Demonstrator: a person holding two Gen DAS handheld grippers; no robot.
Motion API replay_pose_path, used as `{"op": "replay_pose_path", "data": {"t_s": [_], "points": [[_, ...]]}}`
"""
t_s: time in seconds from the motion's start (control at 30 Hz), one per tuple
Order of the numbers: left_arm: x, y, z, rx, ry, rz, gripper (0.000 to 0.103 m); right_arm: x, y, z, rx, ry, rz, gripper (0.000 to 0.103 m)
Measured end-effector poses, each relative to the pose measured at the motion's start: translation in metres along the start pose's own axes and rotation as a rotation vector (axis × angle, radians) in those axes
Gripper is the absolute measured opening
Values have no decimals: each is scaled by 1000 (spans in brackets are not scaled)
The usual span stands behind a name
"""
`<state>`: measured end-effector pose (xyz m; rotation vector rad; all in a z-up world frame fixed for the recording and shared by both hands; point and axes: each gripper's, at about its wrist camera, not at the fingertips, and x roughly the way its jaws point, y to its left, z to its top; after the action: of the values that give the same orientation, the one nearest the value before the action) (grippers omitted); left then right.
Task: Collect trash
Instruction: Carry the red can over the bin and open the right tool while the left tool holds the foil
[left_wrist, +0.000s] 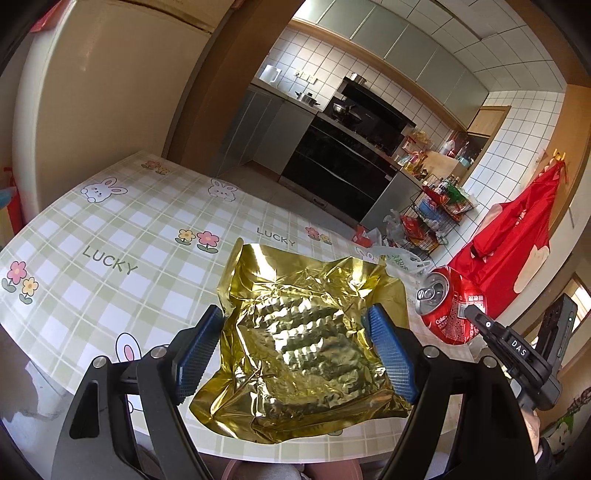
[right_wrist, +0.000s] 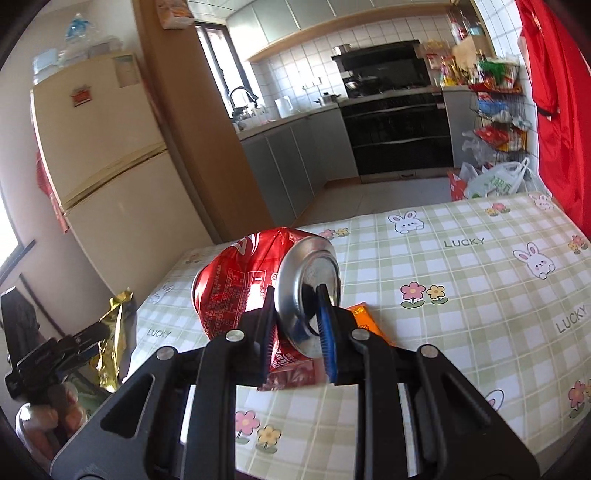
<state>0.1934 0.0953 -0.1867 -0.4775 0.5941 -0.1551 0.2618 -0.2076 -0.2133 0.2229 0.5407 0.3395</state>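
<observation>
A crumpled gold foil wrapper (left_wrist: 306, 339) is being held between the blue pads of the left claw (left_wrist: 295, 354), jaws set wide because the wrapper is broad and is being pinched across its flat width; it looks raised off the checked tabletop (left_wrist: 110, 236), though contact at its near edge cannot be ruled out. A dented red cola can (right_wrist: 266, 291) is being gripped by the right claw (right_wrist: 295, 332), jaws narrow, one pad against the printed side wall and the other reaching into the silver concave base, so the can is being pinched through its rim and wall and carried lying sideways. In the left wrist view the same can is being seen just beside the wrapper, opened top facing the camera, with the right claw's black body behind it, so both pieces of trash are being held near each other at the near edge of the tabletop. A small orange packet (right_wrist: 360, 314) is lying on the tabletop just behind the right claw and is not yet being collected; a red wrapper scrap (right_wrist: 291, 376) is showing under the can, whether loose or stuck cannot be told. No bin is being shown in either view, so the drop-off spot cannot be told. Judged stage: two items lifted, transport pending. The thin rim grip is being judged as liable to slip if the can is swung.
</observation>
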Motion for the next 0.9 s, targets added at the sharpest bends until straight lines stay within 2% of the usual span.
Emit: {"op": "replay_pose_path", "data": {"t_s": [0.33,0.53,0.7,0.9], "points": [[-66,-20,-9,42,-64,-21,78,-81,33,-24,-91,-25,37,24],[-92,-24,-14,50,-82,-18,78,-123,48,-38,-151,-31,66,24],[-107,-31,-13,66,-109,-30,78,-143,57,-44,-198,-21,103,24],[-110,-36,-14,72,-116,-38,78,-136,67,-51,-245,34,126,24]]}}
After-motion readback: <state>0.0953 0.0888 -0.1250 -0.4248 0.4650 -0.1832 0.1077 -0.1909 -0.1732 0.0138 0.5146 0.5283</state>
